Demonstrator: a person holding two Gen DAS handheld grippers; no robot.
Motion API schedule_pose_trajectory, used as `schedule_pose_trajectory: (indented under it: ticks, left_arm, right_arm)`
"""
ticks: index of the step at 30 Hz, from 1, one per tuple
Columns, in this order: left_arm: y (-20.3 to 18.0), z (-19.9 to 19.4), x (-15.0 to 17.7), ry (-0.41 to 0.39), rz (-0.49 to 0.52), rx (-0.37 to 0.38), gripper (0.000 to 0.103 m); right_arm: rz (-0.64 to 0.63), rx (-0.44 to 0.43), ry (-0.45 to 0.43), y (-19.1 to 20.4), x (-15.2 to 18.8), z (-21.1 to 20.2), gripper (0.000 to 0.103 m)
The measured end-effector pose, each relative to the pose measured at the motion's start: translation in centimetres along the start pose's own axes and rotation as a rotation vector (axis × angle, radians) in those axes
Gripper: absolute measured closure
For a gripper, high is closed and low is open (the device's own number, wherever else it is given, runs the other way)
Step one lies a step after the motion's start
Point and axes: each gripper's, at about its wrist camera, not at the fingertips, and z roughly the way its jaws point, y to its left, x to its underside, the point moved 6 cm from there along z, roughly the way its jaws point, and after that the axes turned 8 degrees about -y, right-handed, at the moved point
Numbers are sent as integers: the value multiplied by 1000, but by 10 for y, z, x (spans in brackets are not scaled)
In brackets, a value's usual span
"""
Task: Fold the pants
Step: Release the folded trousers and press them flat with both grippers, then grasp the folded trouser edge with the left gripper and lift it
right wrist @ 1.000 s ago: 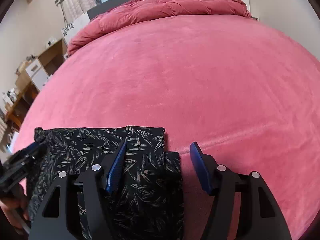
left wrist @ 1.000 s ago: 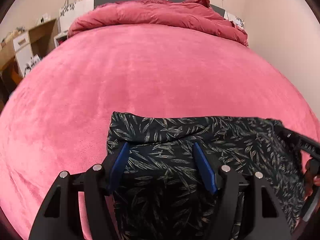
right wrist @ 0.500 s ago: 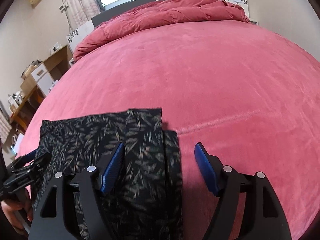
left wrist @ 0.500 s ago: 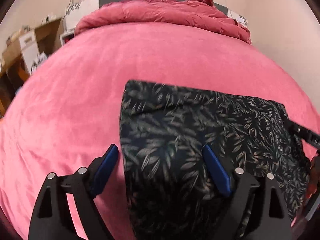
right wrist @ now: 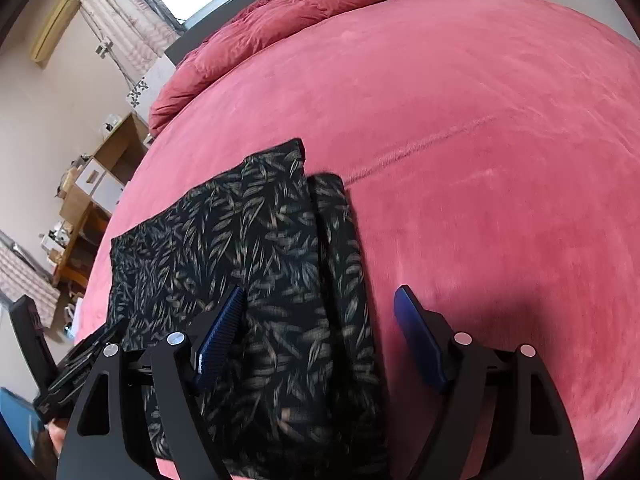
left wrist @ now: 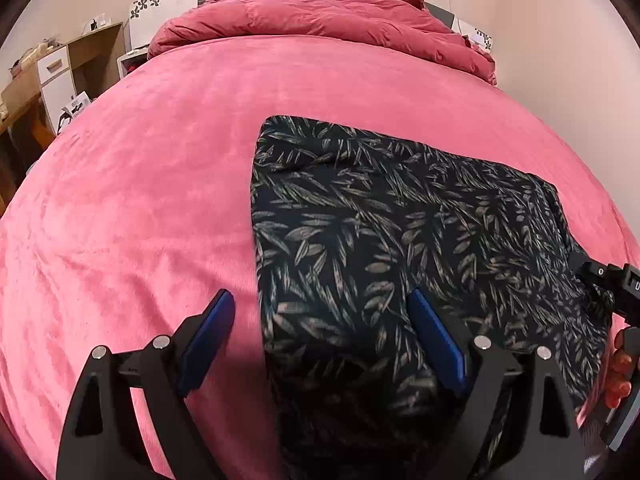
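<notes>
The pants (left wrist: 380,232) are black with a pale leaf print and lie folded in a flat rectangle on the pink bed cover (left wrist: 140,184). My left gripper (left wrist: 320,320) is open and empty above the pants' left edge. My right gripper (right wrist: 320,312) is open and empty above the pants' right edge (right wrist: 336,240), where a lower layer sticks out. The right gripper also shows at the right edge of the left wrist view (left wrist: 612,280). The left gripper shows at the lower left of the right wrist view (right wrist: 80,364).
A bunched red duvet (left wrist: 320,20) lies at the head of the bed. Wooden desks and white drawers (left wrist: 56,76) stand left of the bed. A wall (left wrist: 568,40) runs along the right side. The pink cover spreads wide around the pants.
Both grippers have lifted up and back from the pants, so more of the folded cloth shows. The right wrist view has tilted to the side.
</notes>
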Motion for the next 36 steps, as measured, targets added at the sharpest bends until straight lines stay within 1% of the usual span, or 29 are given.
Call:
schedule_pose_trajectory:
  ticks: [8,12,15,16,19,22,25,27,28,30,31,32,33,34,35,36]
  left_arm:
    - [-1,-11,9,14,-1,28,14]
    - [1,-17,16,27,-33,55,13]
    - [4,-22,24,57,-91,120,13]
    - [5,-23,27,66,-101,139,13]
    - [8,-29,39,89,-138,219,13]
    - [9,-35,51,118,-168,308,13]
    - [7,-42,64,140,-146,379,13]
    - [2,-47,72,139,-92,395,13]
    - [1,-49,73,135,-85,401,13]
    - [2,-48,72,144,-116,417,14]
    - [4,-47,73,151,-148,427,14]
    - [4,-46,72,152,-159,433,20]
    - [-1,-48,73,155,-152,450,33]
    - [-3,-49,73,156,-139,445,35]
    - [-6,-51,73,146,-120,442,45]
    - [-6,-55,73,142,-117,443,50]
  right_arm:
    - [11,-16,4,-2,2,-3,27]
    - [20,-28,11,-4,3,-5,27]
    - [39,-53,37,-4,7,-7,25]
    - [52,-76,51,-4,8,-9,22]
    - [92,-124,84,-7,12,-13,22]
    - [180,-195,142,-15,15,-19,22]
    - [257,-264,191,-21,19,-23,22]
    - [294,-301,217,-25,21,-24,22]
    - [304,-308,226,-26,22,-24,22]
    - [313,-314,233,-29,22,-24,22]
    - [312,-311,237,-28,23,-23,23]
    - [301,-304,242,-26,24,-23,30]
    - [281,-294,246,-24,25,-23,35]
    - [257,-277,246,-22,26,-22,50]
    - [225,-261,243,-19,27,-24,62]
    - [202,-255,239,-16,28,-25,65]
